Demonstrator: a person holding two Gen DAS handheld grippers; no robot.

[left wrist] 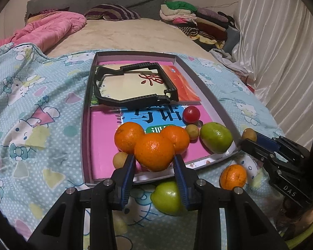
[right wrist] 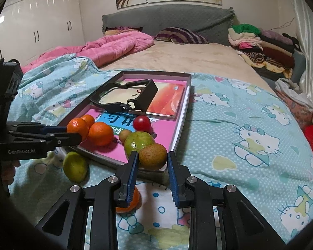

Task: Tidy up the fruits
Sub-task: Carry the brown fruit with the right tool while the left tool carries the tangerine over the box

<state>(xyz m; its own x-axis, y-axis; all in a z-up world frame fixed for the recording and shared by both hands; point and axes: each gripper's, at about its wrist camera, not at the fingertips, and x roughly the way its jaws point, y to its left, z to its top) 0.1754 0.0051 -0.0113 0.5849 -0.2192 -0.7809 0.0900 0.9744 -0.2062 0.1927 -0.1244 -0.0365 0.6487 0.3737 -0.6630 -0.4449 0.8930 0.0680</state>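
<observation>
My left gripper is shut on an orange, held over the near edge of the shallow tray. Two more oranges sit behind it in the tray, with a green fruit, a red tomato and small tan fruits. My right gripper is shut on a small brown fruit at the tray's near corner. On the blanket lie a green fruit and an orange.
Books and a black plastic frame fill the far half of the tray. The tray rests on a cartoon-print blanket on a bed. A pink quilt lies at the back left and folded clothes at the back right.
</observation>
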